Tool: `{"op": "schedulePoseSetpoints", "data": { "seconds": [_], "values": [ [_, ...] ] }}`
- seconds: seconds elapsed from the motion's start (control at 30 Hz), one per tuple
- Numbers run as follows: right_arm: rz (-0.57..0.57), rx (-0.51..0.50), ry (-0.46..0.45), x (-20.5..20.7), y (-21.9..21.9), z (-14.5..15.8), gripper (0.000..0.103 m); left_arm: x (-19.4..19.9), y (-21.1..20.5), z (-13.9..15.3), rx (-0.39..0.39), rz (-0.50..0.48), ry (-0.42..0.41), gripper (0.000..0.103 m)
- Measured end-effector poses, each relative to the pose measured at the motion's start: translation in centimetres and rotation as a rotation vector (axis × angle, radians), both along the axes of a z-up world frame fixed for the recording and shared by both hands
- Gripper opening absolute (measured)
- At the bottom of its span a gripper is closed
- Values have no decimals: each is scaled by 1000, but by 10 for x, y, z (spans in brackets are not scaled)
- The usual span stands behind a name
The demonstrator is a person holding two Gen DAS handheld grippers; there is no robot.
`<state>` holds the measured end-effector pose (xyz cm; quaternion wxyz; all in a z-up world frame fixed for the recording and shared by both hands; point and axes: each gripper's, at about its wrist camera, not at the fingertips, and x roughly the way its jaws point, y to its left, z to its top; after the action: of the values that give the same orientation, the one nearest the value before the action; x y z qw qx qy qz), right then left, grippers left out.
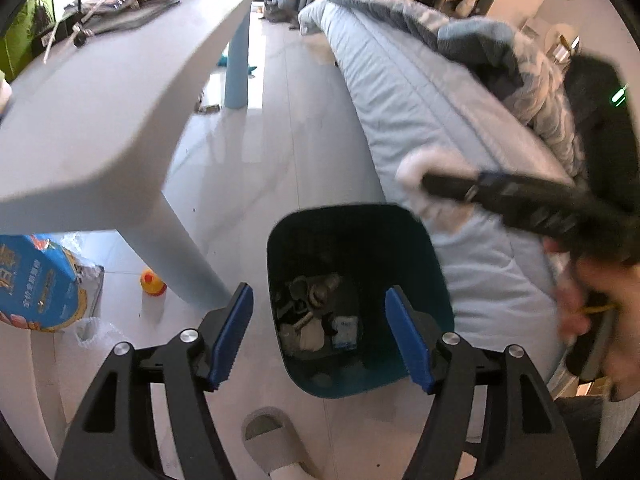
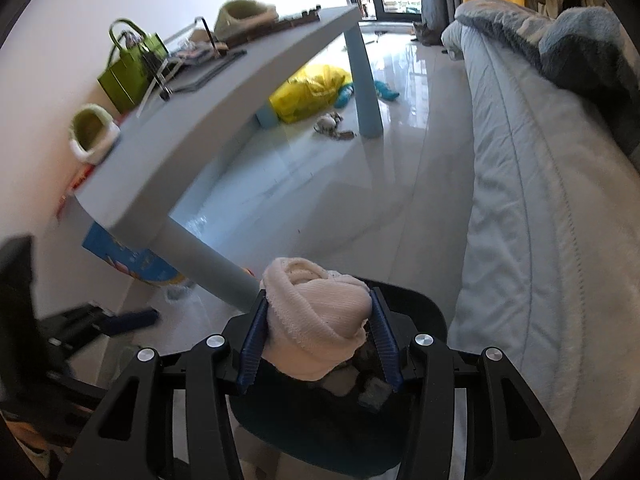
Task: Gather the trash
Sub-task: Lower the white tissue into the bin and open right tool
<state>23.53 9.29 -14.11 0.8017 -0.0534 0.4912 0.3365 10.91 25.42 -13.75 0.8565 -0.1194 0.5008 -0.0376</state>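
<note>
Fingers of the right gripper (image 2: 318, 330) clamp a white sock (image 2: 316, 320) over the teal bin (image 1: 360, 300), while the left gripper (image 1: 318, 338) hangs open and empty.

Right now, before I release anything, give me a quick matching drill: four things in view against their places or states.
Things:
1. left gripper
2. right gripper
3. trash bin
4. green bag

States or places:
A. on the grey table
B. shut on a cream cloth
C. on the floor beside the bed, with trash in it
D. open, holding nothing

Pairs: 1-D, 2-B, 3-C, 4-A
</note>
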Motion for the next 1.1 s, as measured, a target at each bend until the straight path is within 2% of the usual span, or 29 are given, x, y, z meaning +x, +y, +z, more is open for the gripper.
{"op": "schedulePoseSetpoints", "data": {
  "seconds": [0.4,0.6,0.8,0.93,1.03,1.1],
  "values": [
    [18,-134,57,-4,14,-50,50,-9,13,56,-42,37,-179,64],
    [32,-213,97,-8,18,-81,50,-13,16,81,-57,52,-252,56],
    [38,-260,116,-15,16,-100,51,-19,11,102,-21,54,-314,47],
    [45,-288,114,-19,15,-107,56,-23,10,113,13,62,-344,40],
    [54,-299,115,-24,15,-109,69,-28,4,124,58,58,-368,38],
    [66,-306,101,-28,15,-106,69,-32,-2,132,94,47,-381,38]
  ]
}}
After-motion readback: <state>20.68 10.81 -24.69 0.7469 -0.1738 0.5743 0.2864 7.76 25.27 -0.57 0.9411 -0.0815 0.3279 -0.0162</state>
